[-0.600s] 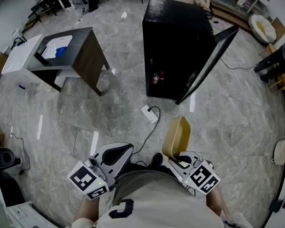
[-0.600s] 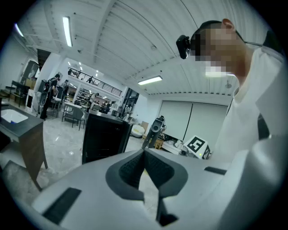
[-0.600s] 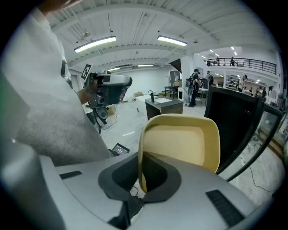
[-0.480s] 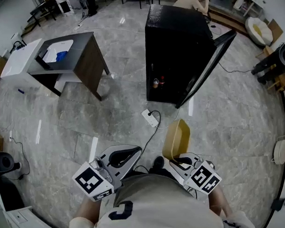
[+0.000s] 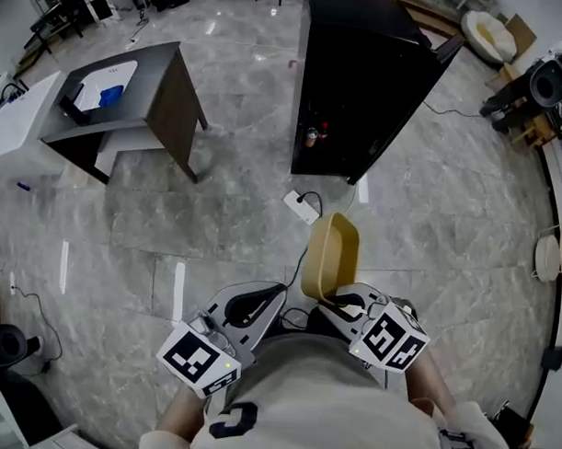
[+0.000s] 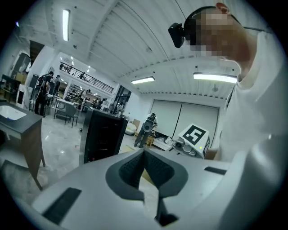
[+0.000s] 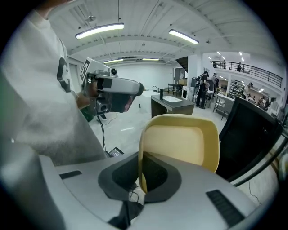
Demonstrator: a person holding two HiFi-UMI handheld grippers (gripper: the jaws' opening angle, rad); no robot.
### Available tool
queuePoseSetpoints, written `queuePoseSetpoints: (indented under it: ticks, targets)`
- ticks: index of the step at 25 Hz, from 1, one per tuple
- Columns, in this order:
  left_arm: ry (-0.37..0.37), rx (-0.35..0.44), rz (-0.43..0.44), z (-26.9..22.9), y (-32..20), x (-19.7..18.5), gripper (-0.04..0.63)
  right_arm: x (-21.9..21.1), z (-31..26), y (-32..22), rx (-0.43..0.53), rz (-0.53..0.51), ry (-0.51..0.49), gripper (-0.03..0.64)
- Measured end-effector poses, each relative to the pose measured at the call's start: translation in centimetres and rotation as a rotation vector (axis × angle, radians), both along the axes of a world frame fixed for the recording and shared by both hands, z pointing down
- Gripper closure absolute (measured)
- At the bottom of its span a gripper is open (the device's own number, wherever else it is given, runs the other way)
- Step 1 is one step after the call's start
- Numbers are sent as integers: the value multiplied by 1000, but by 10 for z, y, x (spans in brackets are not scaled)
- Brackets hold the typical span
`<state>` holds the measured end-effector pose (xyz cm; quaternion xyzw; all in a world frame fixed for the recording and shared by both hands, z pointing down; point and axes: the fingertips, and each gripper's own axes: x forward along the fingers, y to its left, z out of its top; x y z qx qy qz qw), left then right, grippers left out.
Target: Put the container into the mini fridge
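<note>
The container (image 5: 330,256) is a yellow plastic tub, held on edge above the floor in front of me. My right gripper (image 5: 331,305) is shut on its rim; in the right gripper view the yellow container (image 7: 180,148) fills the middle and its wall is pinched between the pads at my right gripper (image 7: 138,175). The black mini fridge (image 5: 360,79) stands ahead with its door (image 5: 405,108) swung open to the right and small bottles (image 5: 314,135) low inside. My left gripper (image 5: 253,305) is shut with nothing in it, and my left gripper (image 6: 143,173) shows its pads touching.
A dark side table (image 5: 143,90) with a white tray and a blue item stands at the left. A white power strip (image 5: 300,207) and its cable lie on the marble floor between me and the fridge. Speakers and boxes (image 5: 548,86) crowd the right edge.
I have moved closer to the fridge, which sits higher and larger in the head view. The container has shifted slightly left and up with the right gripper; the left gripper came slightly forward.
</note>
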<state>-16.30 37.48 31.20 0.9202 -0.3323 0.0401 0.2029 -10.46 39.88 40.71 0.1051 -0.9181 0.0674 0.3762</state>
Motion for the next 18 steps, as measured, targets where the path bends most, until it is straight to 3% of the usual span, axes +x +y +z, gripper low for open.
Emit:
queuePoseSetpoints:
  ticks: [4, 9, 13, 18]
  targets:
    - [29, -48, -3, 6, 3, -21, 538, -19, 0, 4, 33, 10, 61, 584]
    - [30, -54, 17, 10, -4, -19, 538, -15, -3, -5, 59, 40, 87, 585]
    - [63, -100, 27, 14, -17, -3, 538, 4, -1, -17, 69, 53, 113, 584]
    - [29, -86, 25, 10, -42, 36, 538, 37, 0, -34, 69, 38, 93, 586]
